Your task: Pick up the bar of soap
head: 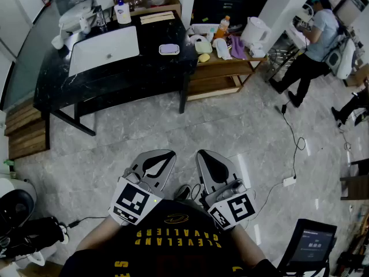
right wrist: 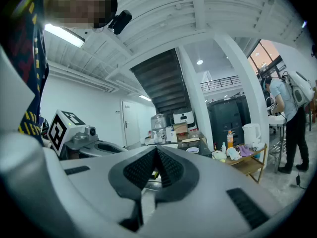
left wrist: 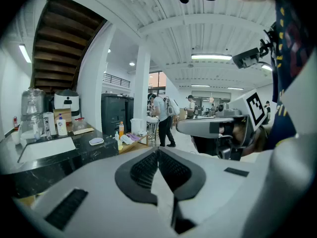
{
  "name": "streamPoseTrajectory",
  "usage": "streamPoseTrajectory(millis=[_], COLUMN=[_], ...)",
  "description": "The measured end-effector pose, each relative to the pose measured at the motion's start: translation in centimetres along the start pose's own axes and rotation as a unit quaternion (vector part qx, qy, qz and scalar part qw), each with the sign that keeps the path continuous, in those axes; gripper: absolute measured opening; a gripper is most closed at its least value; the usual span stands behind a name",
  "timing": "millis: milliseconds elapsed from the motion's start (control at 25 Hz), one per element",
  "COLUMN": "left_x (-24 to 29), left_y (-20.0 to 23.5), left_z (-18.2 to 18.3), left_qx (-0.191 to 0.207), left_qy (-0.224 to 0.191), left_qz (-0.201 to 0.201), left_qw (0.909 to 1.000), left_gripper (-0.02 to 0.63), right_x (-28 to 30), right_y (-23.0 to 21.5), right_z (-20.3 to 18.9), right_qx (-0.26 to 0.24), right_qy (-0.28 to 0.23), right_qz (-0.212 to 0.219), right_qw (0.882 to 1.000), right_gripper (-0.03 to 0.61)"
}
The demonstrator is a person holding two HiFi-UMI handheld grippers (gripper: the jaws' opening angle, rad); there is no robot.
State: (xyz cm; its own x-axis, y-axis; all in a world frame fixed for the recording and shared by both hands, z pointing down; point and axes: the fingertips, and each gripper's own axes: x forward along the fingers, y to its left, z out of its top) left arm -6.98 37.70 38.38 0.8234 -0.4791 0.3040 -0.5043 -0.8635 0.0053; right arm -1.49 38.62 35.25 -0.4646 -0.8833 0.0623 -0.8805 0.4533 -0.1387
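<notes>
Lying on black marble counter (head: 132, 74), lilac soap bar (head: 169, 49) (rounded rectangle)

left gripper (head: 161, 158): closed | right gripper (head: 207, 158): closed (side by side)

A black surface (head: 155, 33) with a white sink (head: 104, 49) sits at eleven o'clock; a white kettle (head: 255, 32) tops a wooden shelf (head: 219, 68) at one; a person (head: 314, 45) stands at two.
</notes>
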Motion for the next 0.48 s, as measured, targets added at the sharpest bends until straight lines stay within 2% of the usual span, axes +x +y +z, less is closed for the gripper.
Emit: streamPoseTrajectory(millis=[200,480], left_x=[0.5,2.6], left_y=[-1.7,-3.1], left_z=[0.2,0.8], left_qx=[-0.006,-0.01], left_qy=[0.0,0.003], left_qz=[-0.001,0.012], left_qw=[1.0,0.9999], left_gripper=[0.011,0.009], right_x=[-1.6,-3.0], right_y=[-0.3,-3.3], right_z=[-0.1,-0.2], right_qx=[0.0,0.012], right_qy=[0.004,0.003], right_qz=[0.002,0.002], right_qw=[1.0,1.0], right_gripper=[0.012,0.012])
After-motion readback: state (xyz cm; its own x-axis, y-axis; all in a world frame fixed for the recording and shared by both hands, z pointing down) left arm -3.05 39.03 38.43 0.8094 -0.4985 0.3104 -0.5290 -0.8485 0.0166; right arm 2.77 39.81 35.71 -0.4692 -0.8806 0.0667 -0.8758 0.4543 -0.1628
